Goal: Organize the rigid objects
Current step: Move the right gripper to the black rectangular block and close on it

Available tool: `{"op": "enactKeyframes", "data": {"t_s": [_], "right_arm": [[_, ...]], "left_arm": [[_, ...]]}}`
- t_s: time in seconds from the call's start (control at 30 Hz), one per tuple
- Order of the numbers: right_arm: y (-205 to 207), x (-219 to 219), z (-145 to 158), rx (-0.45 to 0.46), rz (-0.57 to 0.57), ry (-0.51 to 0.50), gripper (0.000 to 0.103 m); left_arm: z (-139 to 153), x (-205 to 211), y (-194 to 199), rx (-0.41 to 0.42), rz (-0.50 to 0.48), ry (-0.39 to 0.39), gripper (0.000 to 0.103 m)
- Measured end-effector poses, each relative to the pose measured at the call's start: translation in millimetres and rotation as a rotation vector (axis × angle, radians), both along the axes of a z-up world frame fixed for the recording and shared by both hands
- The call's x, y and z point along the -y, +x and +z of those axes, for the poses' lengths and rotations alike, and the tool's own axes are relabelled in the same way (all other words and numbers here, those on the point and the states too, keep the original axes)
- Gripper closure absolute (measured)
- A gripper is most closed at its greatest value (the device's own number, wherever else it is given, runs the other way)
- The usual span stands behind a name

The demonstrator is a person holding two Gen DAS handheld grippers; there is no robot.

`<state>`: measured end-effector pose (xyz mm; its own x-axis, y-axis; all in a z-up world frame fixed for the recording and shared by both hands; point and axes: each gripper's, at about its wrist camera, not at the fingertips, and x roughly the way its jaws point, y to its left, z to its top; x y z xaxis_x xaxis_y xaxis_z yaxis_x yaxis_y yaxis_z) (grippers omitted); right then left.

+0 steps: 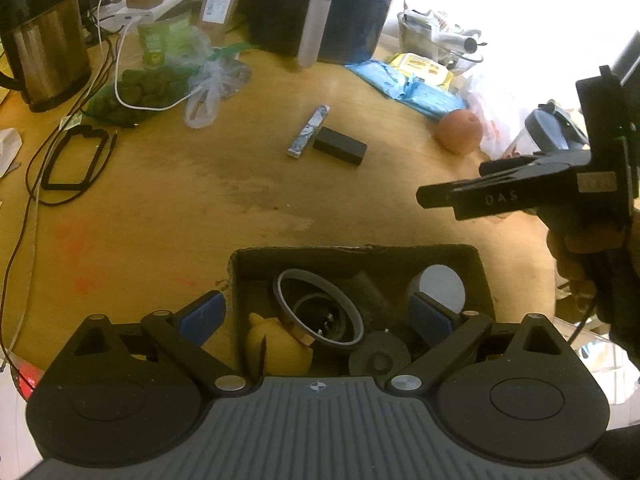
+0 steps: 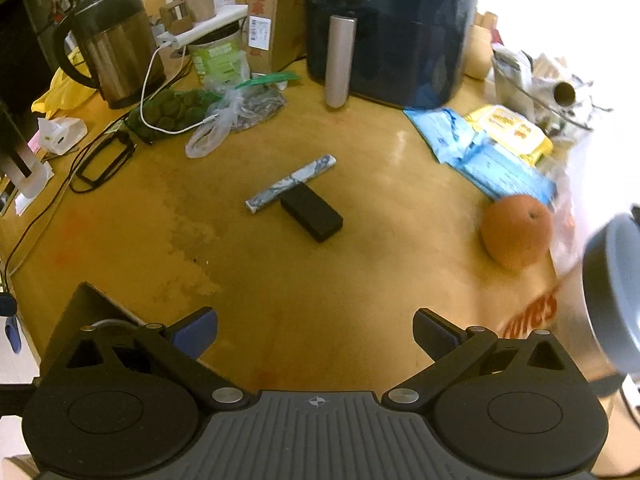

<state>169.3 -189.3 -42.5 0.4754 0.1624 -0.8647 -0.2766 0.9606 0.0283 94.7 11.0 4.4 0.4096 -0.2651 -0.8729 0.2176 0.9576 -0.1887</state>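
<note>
A: What sits nearest the left gripper (image 1: 316, 316)?

B: Its jaws are spread wide with nothing between them, hanging right above the cardboard box (image 1: 482, 276). One blue pad (image 1: 202, 314) lies over the table just outside the box's left wall; the other is over the box's right part.

A: And in the box?

B: A tape ring (image 1: 320, 308), a yellow piece (image 1: 276, 348) at the near left, a dark round cap (image 1: 380, 356) and a pale round thing (image 1: 440, 286) at the right. The gripper body cuts off their near sides, and what lies inside the ring is too dark to name.

A: The right gripper (image 2: 316, 332)?

B: Also spread wide and empty, over bare wooden table (image 2: 280, 300), with the box corner just at its left. From the left wrist it shows side-on at the right edge, so its gap can't be read there.

A: Farther out?

B: The black block (image 2: 311, 217) lies mid-table, well ahead of both grippers. Its long axis runs from far-left to near-right. Touching its far end, or very nearly, is the patterned stick (image 2: 291, 184), slanting the other way, near-left to far-right.

A: Beyond that?

B: An orange fruit (image 2: 516, 230) at the right, blue packets (image 2: 480, 156) behind it, then the air fryer (image 2: 392, 28) and kettle (image 2: 116, 48) at the back. A grey-lidded container (image 2: 616, 296) is blurred and cut off at the right edge.
</note>
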Motion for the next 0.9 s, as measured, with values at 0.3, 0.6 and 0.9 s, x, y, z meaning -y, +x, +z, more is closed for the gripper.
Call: {"op": "enactKeyframes", "data": {"t_s": [0.3,0.6,0.9], "right_arm": [[31,-10,-10,-0.004,0.072,-0.005,0.0],[64,-15,-33,-0.02,0.126,0.027,0.0],[88,-24,-59,-0.008,0.161,0.024,0.012]], "left_arm": [[-2,-7,0,-0.013,0.033,0.005,0.003],[0,-19,-4,-0.014,0.083,0.013,0.003],[0,-36,-12,-0.025,0.162,0.021,0.003]]}}
